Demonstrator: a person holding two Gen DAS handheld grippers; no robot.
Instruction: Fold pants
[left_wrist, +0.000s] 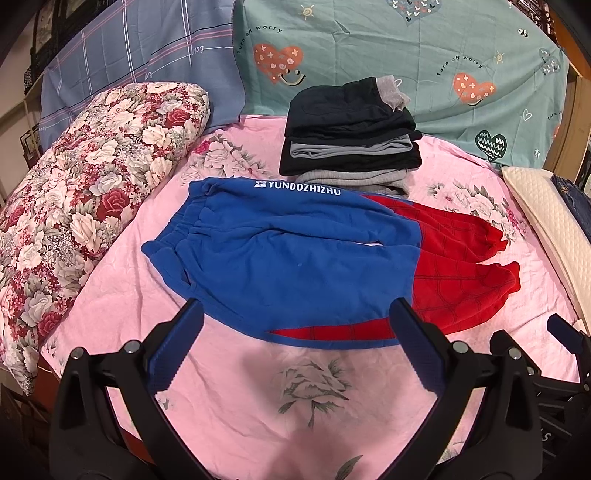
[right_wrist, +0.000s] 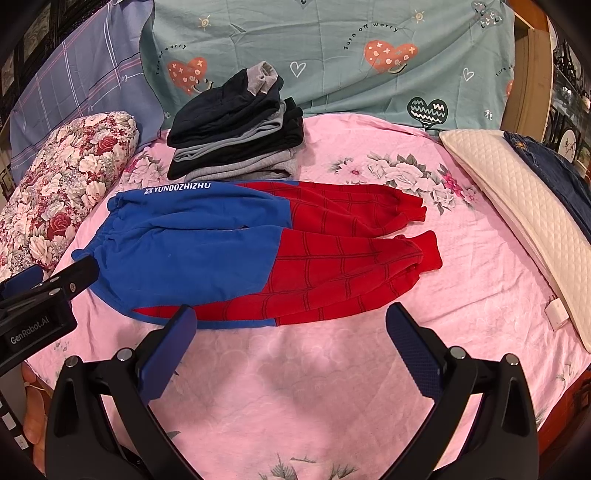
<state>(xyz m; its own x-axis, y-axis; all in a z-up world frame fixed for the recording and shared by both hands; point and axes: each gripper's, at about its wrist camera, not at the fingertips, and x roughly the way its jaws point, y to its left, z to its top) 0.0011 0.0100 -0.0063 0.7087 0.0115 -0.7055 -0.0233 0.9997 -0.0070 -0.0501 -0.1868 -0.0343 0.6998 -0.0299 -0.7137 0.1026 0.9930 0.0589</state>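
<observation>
The pants (left_wrist: 295, 254) lie flat mid-frame on the sheet (left_wrist: 314, 406). Left gripper (left_wrist: 295, 325) and right gripper (right_wrist: 291, 325) hover released, empty. Best pinch the near edge's both layers, then lift evenly.

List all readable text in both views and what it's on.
"YUNDOZHIZHU": white print on the waistband of the blue and red fleece pants.
"Turn off worry": arced over hearts on the teal cotton sheet.
"GenRobot.AI": on the black body of the left gripper.
Small marks on the purple-blue plaid sheet: too small to read.
</observation>
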